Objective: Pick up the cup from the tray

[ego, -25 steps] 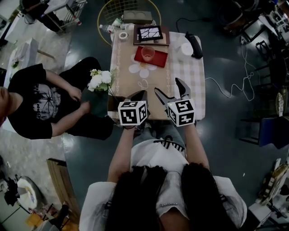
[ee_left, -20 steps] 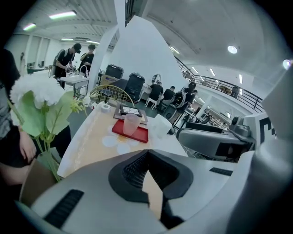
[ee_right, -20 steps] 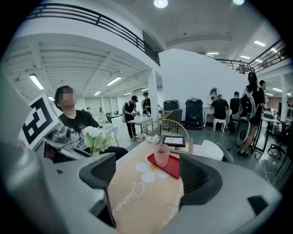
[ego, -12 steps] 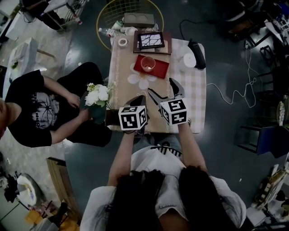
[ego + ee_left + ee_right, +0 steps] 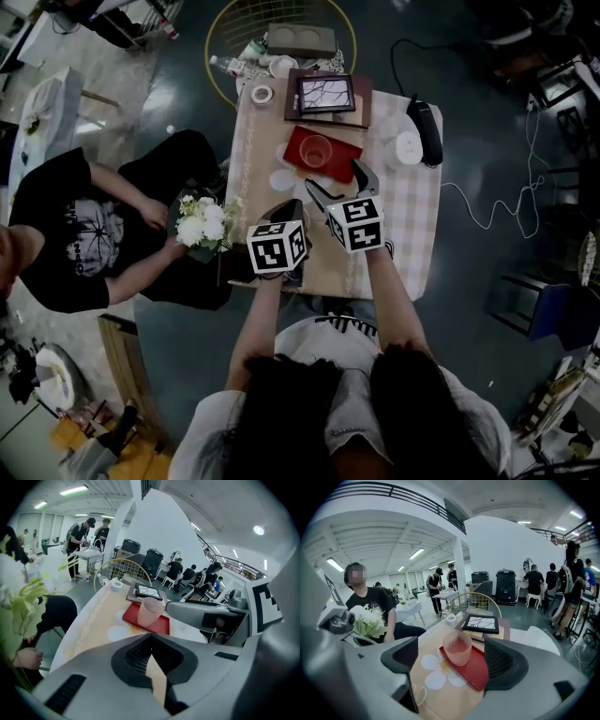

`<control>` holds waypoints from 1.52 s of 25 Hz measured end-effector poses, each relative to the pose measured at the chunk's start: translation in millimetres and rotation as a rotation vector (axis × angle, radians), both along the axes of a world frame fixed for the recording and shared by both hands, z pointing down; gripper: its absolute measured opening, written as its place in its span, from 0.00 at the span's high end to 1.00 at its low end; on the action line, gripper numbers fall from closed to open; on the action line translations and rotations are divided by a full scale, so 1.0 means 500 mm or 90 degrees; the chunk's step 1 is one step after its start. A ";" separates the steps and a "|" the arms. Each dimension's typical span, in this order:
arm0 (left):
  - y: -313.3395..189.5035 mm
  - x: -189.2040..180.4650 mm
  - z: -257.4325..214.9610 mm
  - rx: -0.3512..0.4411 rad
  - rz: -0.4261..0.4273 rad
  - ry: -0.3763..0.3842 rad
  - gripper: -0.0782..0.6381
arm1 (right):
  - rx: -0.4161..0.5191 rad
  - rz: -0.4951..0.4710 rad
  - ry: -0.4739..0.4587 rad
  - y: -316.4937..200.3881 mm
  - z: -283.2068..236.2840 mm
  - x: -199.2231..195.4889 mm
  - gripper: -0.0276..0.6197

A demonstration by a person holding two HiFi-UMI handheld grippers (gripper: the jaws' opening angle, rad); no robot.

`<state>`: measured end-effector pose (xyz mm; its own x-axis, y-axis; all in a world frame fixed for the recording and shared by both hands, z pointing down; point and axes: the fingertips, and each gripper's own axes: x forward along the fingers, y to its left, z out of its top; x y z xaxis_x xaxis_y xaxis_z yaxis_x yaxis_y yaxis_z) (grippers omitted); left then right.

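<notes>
Head view looks steeply down on a small table [image 5: 412,234] where the cup [image 5: 316,149] stands at about the middle of a red tray [image 5: 347,167]. The cup is a frosted, see-through tumbler with a pink tint and a plain wall that narrows a little toward its base. It stands upright with its long axis vertical and its open mouth up, while the tray's long side runs roughly from 9 to 3 o'clock. The only print that can be read as anything is the black-and-white square pattern on the right gripper's cube [image 5: 356,223], which is markers rather than letters. The right gripper [image 5: 334,175] hovers just at 6 o'clock of the tray with its jaws spread wide. In the right gripper view the cup shows in the gap between them, ahead of both pads and touching neither. The left gripper [image 5: 292,206] sits at 7 o'clock of the right one, over the tan runner [image 5: 251,150], with its jaws pressed together on nothing. A framed picture [image 5: 325,94] of branching lines lies at 12 o'clock of the tray and a roll of tape [image 5: 262,94] at 10 o'clock. A seated person [image 5: 66,234] at the table's 9 o'clock side holds white flowers [image 5: 202,225].
</notes>
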<state>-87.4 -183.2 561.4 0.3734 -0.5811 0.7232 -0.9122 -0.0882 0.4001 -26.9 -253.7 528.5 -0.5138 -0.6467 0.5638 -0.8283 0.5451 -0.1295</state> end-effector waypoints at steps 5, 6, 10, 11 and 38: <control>-0.027 -0.014 0.027 -0.021 -0.030 0.003 0.88 | -0.026 -0.026 0.028 -0.041 0.046 -0.020 0.31; -0.032 -0.015 0.032 -0.025 -0.035 0.002 0.88 | -0.033 -0.027 0.034 -0.048 0.056 -0.021 0.31; -0.046 -0.022 0.052 -0.039 -0.052 -0.002 0.88 | -0.059 -0.049 0.060 -0.064 0.092 -0.039 0.31; -0.050 -0.025 0.056 -0.041 -0.056 -0.002 0.88 | -0.064 -0.053 0.063 -0.070 0.100 -0.046 0.31; -0.077 -0.068 0.093 -0.059 -0.078 -0.008 0.88 | -0.115 -0.072 0.130 -0.111 0.178 -0.070 0.34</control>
<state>-121.6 -221.5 608.2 0.2944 -0.5516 0.7804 -0.9190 0.0607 0.3896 -61.8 -309.4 617.5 -0.4406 -0.4715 0.7639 -0.7825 0.6188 -0.0694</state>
